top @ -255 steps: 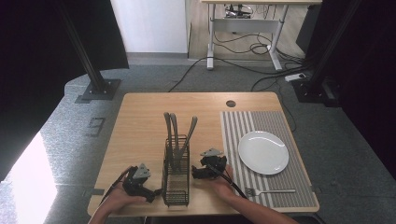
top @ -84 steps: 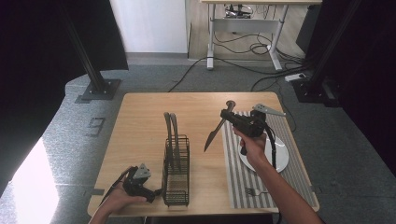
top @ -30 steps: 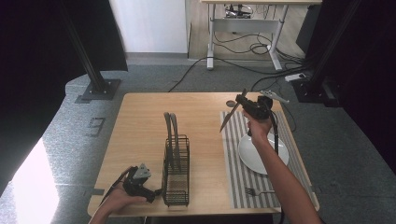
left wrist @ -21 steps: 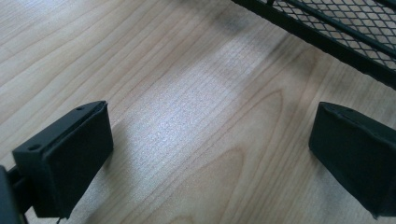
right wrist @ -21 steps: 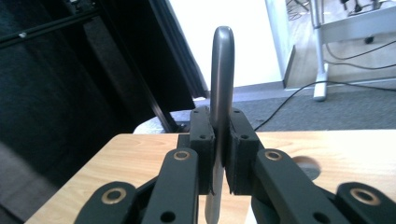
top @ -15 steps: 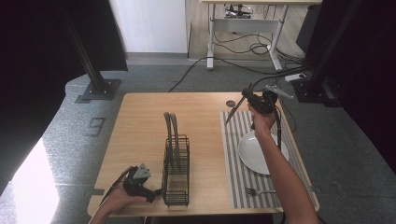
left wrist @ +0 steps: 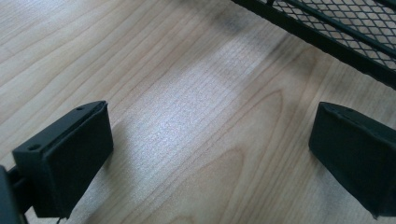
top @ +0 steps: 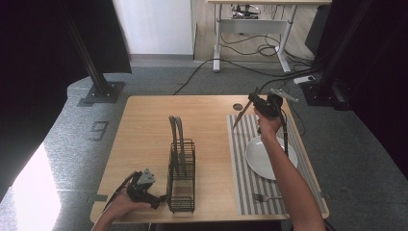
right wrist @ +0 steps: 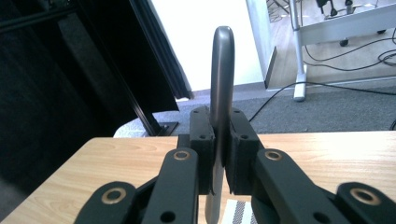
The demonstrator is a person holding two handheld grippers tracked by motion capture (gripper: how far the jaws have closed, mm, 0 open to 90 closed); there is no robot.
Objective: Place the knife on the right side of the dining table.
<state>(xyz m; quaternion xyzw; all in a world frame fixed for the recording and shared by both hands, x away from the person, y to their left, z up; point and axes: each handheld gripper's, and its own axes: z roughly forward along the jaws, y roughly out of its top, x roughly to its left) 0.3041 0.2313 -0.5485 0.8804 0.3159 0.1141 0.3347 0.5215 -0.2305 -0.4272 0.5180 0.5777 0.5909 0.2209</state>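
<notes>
Above far end of striped placemat, right hand-held gripper clamped tight on knife, pads pinching flat metal mid-length, handle end up, blade slanting down-left toward counter. Knife likely stiff, light, smooth; slippery, so grip across flat faces near balance point. Left hand-held gripper spread wide, empty, resting beside mesh caddy.

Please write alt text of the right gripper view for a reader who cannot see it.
The right gripper, its two black jaws shut on a dark grey metal cutlery handle, holds it upright with the rounded end on top. Below is the light wooden table; behind are a white wall and grey floor with cables.
</notes>
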